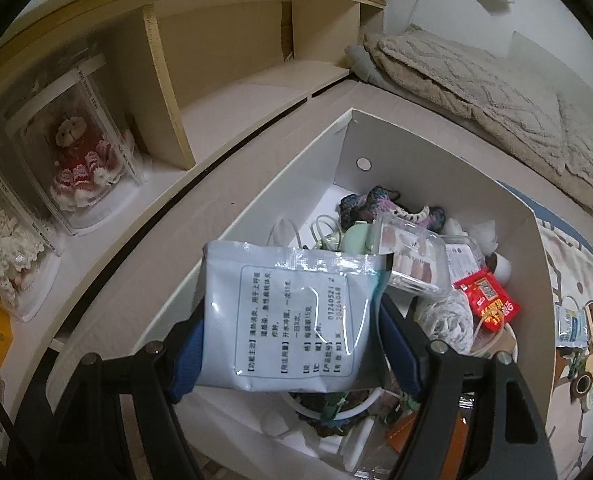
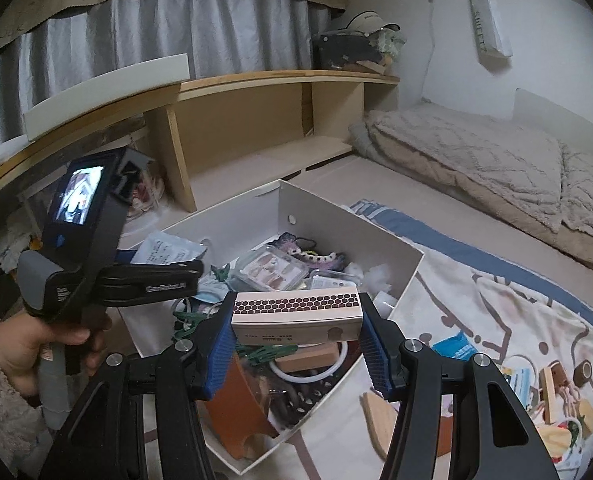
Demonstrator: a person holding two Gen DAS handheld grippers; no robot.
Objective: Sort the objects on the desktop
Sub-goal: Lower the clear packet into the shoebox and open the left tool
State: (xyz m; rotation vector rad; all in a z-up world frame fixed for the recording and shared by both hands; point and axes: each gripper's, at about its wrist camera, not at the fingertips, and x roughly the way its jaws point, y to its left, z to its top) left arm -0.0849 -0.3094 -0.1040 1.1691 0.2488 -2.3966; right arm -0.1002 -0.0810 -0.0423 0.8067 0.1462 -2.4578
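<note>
Left wrist view: left gripper point(image 1: 292, 344) jaws pinch a pale sachet point(image 1: 292, 312) above the white box point(image 1: 448, 184).
Right wrist view: right gripper point(image 2: 298, 340) jaws clamp a matchbox point(image 2: 296, 312).

We see dim, bluish indoor light in both fisheye views, with black vignetting and bent lines toward the edges. Glare streaks the glossy sachet point(image 1: 292, 312); left of it, the boxed dolls point(image 1: 78, 168) look softly blurred.
</note>
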